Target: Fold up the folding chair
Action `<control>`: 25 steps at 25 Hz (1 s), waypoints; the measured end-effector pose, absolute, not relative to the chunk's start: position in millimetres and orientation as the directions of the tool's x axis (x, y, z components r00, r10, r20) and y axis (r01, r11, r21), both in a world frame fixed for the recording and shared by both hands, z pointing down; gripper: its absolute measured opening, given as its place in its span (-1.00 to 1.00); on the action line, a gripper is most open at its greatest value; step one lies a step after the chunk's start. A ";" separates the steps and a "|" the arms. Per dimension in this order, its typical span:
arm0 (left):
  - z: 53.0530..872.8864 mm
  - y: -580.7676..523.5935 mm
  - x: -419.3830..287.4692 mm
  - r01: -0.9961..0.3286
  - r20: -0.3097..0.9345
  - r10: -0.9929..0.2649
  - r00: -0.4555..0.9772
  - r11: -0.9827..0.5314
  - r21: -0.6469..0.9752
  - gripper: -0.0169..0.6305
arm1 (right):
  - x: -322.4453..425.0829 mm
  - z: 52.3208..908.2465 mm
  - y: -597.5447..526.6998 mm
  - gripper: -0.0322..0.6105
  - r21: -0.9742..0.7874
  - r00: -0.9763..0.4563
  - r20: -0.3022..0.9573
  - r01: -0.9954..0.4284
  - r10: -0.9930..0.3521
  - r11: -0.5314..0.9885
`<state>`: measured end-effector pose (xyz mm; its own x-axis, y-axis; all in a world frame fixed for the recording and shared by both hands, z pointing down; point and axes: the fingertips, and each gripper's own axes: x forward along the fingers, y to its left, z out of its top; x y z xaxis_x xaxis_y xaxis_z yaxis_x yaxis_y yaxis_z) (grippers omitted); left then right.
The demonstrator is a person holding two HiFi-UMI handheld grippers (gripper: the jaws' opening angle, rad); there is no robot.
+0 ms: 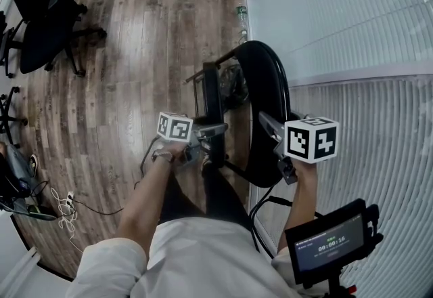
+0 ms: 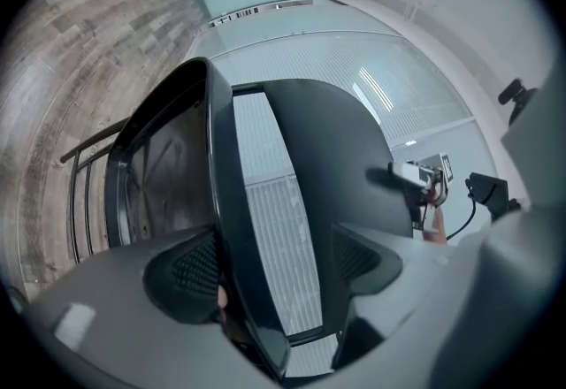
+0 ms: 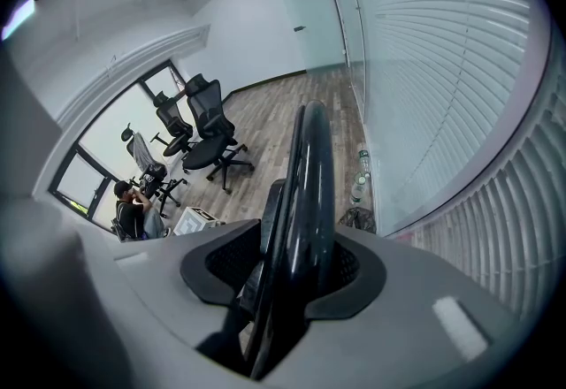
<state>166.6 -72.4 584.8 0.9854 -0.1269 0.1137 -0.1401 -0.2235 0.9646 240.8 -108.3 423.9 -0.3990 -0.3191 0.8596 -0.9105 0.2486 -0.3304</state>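
The black folding chair (image 1: pixel 264 87) stands partly folded next to the glass wall, its seat (image 1: pixel 213 100) tipped up beside the backrest. My left gripper (image 1: pixel 215 131) reaches level toward the seat. In the left gripper view its jaws (image 2: pixel 276 263) stand wide around the seat's black rim (image 2: pixel 225 184). The rim lies by the left pad (image 2: pixel 190 268), and a gap shows before the right pad (image 2: pixel 363 259). My right gripper (image 1: pixel 267 124) points down, shut on the backrest's top edge (image 3: pixel 305 184), which fills the space between its pads (image 3: pixel 287 268). The right gripper (image 2: pixel 416 175) also shows beyond the backrest.
A glass wall with blinds (image 1: pixel 352 32) runs along the right, close to the chair. Office chairs (image 1: pixel 40 12) stand at the far left, with a bottle (image 1: pixel 241 13) by the wall. Cables (image 1: pixel 67 205) lie on the wood floor. A seated person (image 3: pixel 133 210) is far off.
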 end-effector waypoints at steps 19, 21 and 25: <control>582.1 -69.4 182.2 -0.148 0.126 -0.099 0.987 -0.253 0.956 0.14 | 242.2 418.7 -105.0 -0.47 -0.307 -0.376 0.870 -0.919 -0.318 0.248; 579.0 -68.5 184.5 -0.145 0.124 -0.094 0.988 -0.255 0.956 0.14 | 242.2 417.9 -104.7 -0.47 -0.304 -0.374 0.871 -0.920 -0.319 0.248; 578.4 -67.4 187.7 -0.140 0.119 -0.094 0.988 -0.261 0.955 0.15 | 242.3 418.1 -103.5 -0.47 -0.304 -0.373 0.871 -0.920 -0.318 0.248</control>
<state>187.7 -67.4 578.4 0.9884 -0.0939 0.1193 -0.1400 -0.2606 0.9552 242.3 -103.5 418.1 -0.3733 -0.3184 0.8714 -0.9200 0.2477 -0.3036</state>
